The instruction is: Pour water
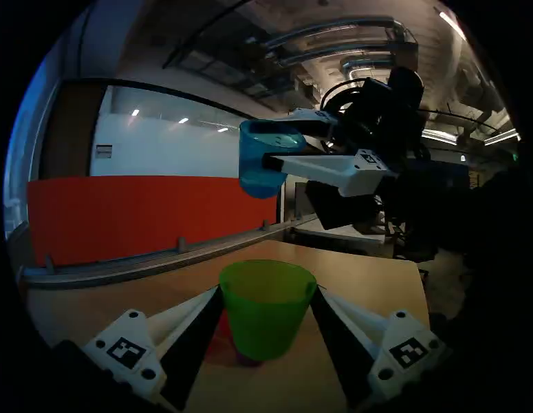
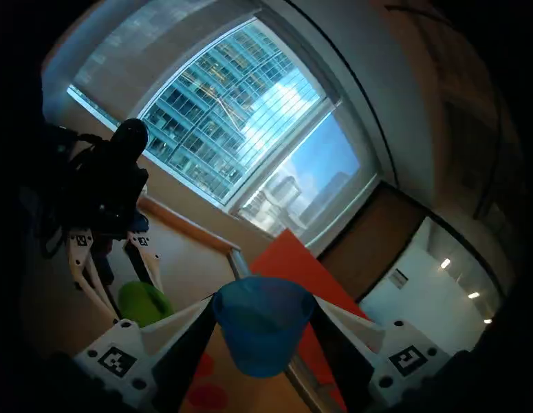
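My left gripper (image 1: 266,313) is shut on a green plastic cup (image 1: 267,315), held upright just above the wooden table (image 1: 362,275). Up and to the right in the left gripper view, my right gripper (image 1: 266,148) is shut on a blue cup (image 1: 263,157), raised well above the table and slightly tilted. In the right gripper view the blue cup (image 2: 262,332) sits between my right gripper's fingers (image 2: 262,323). The green cup (image 2: 144,303) shows lower left there, held by the left gripper (image 2: 125,289). I cannot see water in either cup.
Red and pink round spots (image 2: 205,396) lie on the table below the cups. A rail and an orange wall panel (image 1: 149,213) run along the table's far side. A large window (image 2: 245,138) looks onto towers. The table's right edge (image 1: 421,289) drops off.
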### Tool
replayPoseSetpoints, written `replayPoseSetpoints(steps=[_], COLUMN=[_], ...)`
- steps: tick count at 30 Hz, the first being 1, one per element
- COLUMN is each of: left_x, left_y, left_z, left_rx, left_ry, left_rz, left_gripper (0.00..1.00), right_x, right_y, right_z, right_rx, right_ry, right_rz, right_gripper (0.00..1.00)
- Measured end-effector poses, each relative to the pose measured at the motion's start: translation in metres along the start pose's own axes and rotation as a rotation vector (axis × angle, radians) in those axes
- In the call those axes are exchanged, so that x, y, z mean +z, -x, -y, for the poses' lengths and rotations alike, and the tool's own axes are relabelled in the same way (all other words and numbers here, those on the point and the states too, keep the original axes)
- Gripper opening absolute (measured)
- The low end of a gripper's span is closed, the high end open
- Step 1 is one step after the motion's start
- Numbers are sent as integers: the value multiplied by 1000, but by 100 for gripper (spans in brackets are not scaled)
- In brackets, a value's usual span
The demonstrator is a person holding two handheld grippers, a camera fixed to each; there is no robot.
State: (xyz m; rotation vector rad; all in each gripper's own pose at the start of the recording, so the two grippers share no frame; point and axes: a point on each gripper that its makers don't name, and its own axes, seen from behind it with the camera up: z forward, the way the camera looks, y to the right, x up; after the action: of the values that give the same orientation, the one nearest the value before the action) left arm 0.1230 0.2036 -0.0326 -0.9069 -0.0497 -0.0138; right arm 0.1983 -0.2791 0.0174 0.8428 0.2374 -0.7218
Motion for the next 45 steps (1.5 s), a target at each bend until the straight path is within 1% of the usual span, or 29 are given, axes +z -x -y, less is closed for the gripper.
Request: replayPoseSetpoints(steps=[12, 18, 24, 27, 38, 45], left_x=[4, 4, 6, 6, 8, 8], left_y=[-3, -2, -2, -2, -2, -2], left_z=[-6, -8, -7, -7, -8, -8], left_rx=[2, 5, 3, 2, 2, 1], left_ry=[16, 21, 20, 22, 27, 25], left_rz=[-4, -2, -6, -6, -9, -10], left_gripper=[87, 87, 87, 87, 87, 87], right_x=[10, 13, 16, 17, 20, 21], right_y=[-3, -5, -5, -5, -8, -10], right_z=[-1, -1, 0, -1, -3, -9], right_rx=[-131, -177, -231, -254, -298, -347], right_ry=[-3, -7, -10, -9, -9, 5], right_rz=[6, 7, 14, 19, 14, 19], right_gripper=[92, 92, 92, 92, 92, 92])
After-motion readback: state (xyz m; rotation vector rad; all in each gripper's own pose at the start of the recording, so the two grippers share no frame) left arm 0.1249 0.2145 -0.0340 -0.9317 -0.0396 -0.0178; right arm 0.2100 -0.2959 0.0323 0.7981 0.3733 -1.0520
